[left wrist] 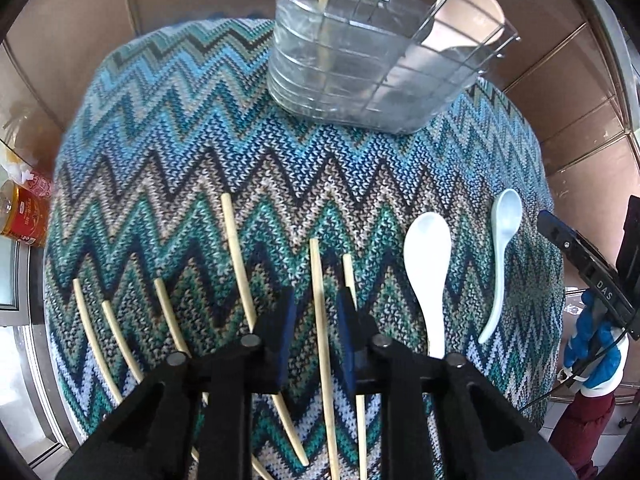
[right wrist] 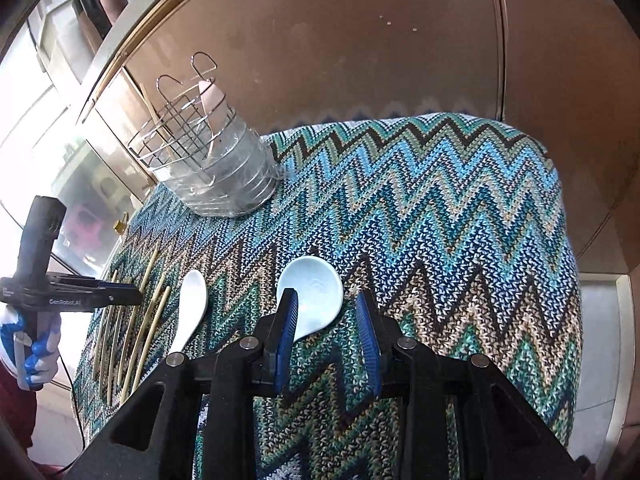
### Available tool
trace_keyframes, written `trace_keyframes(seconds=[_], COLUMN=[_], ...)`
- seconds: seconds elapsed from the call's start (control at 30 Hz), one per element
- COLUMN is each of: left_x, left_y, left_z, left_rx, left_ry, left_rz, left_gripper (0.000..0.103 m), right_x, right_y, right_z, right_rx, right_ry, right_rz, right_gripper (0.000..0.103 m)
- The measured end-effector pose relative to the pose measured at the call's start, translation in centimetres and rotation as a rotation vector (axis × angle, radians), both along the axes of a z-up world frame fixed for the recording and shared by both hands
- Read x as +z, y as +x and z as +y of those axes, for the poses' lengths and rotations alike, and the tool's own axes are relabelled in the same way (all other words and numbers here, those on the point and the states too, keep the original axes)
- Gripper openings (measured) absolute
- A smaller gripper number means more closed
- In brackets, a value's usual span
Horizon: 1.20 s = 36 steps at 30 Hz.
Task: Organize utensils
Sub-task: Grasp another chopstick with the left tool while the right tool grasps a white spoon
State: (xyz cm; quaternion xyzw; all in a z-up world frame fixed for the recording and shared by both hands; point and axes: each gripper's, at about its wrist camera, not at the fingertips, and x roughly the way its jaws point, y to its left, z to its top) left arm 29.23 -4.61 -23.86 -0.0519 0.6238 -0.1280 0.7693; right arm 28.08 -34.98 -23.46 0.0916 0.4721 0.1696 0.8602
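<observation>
On a zigzag-knit cloth [left wrist: 280, 160], the left gripper [left wrist: 316, 300] straddles one chopstick [left wrist: 322, 340], jaws narrowed but not visibly pinching it. The right gripper [right wrist: 328, 308] stands open over the pale blue spoon [right wrist: 310, 296], its handle between the jaws. A white spoon [right wrist: 190, 304] lies between that spoon and the loose chopsticks. The wire utensil holder [right wrist: 208, 160] stands at the cloth's far edge.

Zigzag-knit cloth [left wrist: 248, 128] covering the surface; lying on it 6 chopsticks [left wrist: 320, 320], white spoon [left wrist: 428, 264], pale blue spoon [left wrist: 505, 236], clear holder with wire basket [left wrist: 360, 76]
</observation>
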Motion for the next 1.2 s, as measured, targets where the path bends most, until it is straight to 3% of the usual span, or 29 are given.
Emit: trace_keyframes(seconds=[0.5,0.67,0.73,0.8,0.97,1.2], left_x=[-2.6,-3.1,-3.1,-3.0,-1.7,2.8], left_y=[2.3,3.2,3.4,3.1,1.3,-1.6], left_z=[-2.5,-2.9,-3.0,-2.5,-1.3,0.1], left_rx=[-0.018,-0.013,-0.01,-0.002,0.048,0.078], left_ry=[0.015,0.016,0.021,0.019,-0.04,-0.067], left_rz=[0.067,0.069,0.06,0.051,-0.026,-0.192], left_gripper=[0.008,0.005,0.005,0.005,0.005,0.005], right_x=[-2.8,-3.5,-3.8,-3.9,-2.4,2.6], right_y=[4.0,4.9,5.2,5.3,3.9,0.3], right_z=[-0.1,0.4,0.9,1.1,1.2,1.6], right_rx=[0.098,0.147,0.164,0.17,0.148,0.103], right_ry=[0.084,0.1,0.089,0.076,0.015,-0.039], right_rz=[0.102,0.133,0.138,0.133,0.072,-0.059], right_gripper=[0.029,0.02,0.01,0.009,0.007,0.006])
